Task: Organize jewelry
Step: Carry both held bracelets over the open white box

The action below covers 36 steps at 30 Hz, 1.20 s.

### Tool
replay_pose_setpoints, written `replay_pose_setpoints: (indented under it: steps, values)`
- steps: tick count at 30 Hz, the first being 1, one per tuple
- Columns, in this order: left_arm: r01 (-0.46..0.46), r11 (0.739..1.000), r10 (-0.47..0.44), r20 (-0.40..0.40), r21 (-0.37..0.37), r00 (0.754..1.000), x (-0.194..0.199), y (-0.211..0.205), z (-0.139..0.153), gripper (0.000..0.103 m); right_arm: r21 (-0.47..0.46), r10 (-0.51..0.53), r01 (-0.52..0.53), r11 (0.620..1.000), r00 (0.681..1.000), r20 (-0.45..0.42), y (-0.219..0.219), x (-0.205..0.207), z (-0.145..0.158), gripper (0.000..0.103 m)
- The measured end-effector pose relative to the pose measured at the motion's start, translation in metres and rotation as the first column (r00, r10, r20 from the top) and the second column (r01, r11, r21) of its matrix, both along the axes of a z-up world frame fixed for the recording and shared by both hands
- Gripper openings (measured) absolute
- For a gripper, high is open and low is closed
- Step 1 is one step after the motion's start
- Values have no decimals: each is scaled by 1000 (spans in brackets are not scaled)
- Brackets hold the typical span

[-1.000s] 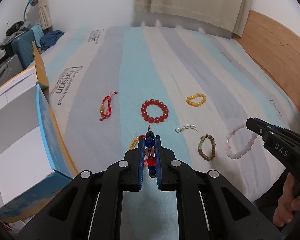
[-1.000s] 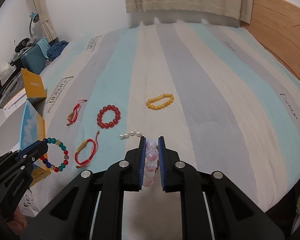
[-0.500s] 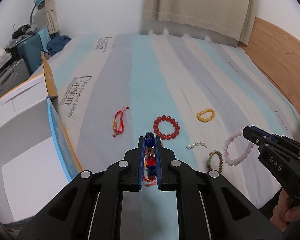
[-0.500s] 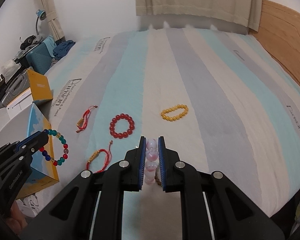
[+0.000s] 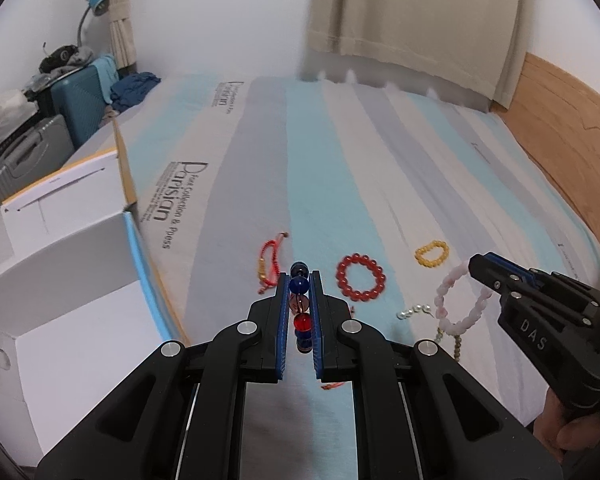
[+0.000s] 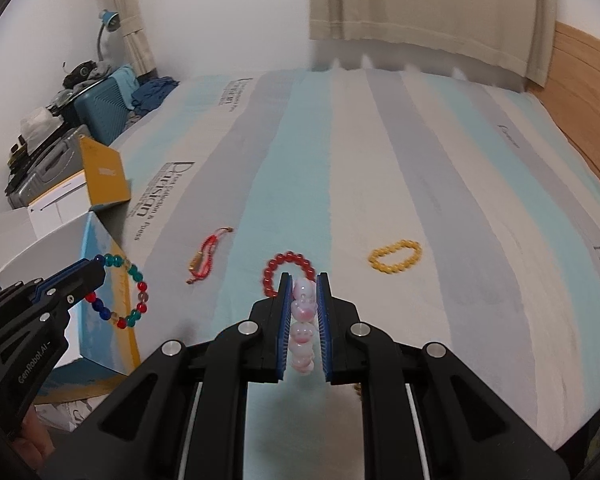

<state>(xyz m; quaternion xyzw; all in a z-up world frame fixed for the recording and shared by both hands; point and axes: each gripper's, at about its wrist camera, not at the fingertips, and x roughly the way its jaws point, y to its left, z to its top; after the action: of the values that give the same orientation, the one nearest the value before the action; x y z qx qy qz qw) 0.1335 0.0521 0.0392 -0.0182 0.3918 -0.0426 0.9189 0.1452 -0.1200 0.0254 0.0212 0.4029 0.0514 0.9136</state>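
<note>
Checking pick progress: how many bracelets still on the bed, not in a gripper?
4 clearly: red cord bracelet, red bead bracelet, yellow bead bracelet, brown bead bracelet, half hidden by the pink one. A red scrap below the left gripper may be a fifth.

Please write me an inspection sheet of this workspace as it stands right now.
Surface: striped bedsheet, printed lettering near its left edge.
Job's things: red bead bracelet, yellow bead bracelet, red cord bracelet, pearl piece and brown bead bracelet lie on the sheet; open white box at the left.
Clutter: suitcases and clothes beside the bed.
Grippers: left tool shut on the multicolour bead bracelet; right tool shut on the pink bead bracelet; both lifted off the sheet.
Cables: nothing seen.
Surroundings: curtain, wooden headboard, blue lamp.
</note>
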Motion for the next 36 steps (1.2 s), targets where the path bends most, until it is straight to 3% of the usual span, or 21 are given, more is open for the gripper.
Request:
replay_pose_setpoints:
  steps: [15, 24, 36]
  values:
    - [-125, 992, 125, 10, -3, 992, -16, 73, 10, 9, 4, 141, -141, 990, 989, 36, 81, 6, 18, 12]
    - [-174, 984, 175, 56, -29, 983, -41, 110, 29, 9, -10, 215, -215, 977, 974, 64, 131, -1, 32, 12]
    - [-310, 950, 312, 33, -40, 950, -67, 179, 22, 9, -22, 336, -335, 942, 938, 82, 201, -25, 42, 12]
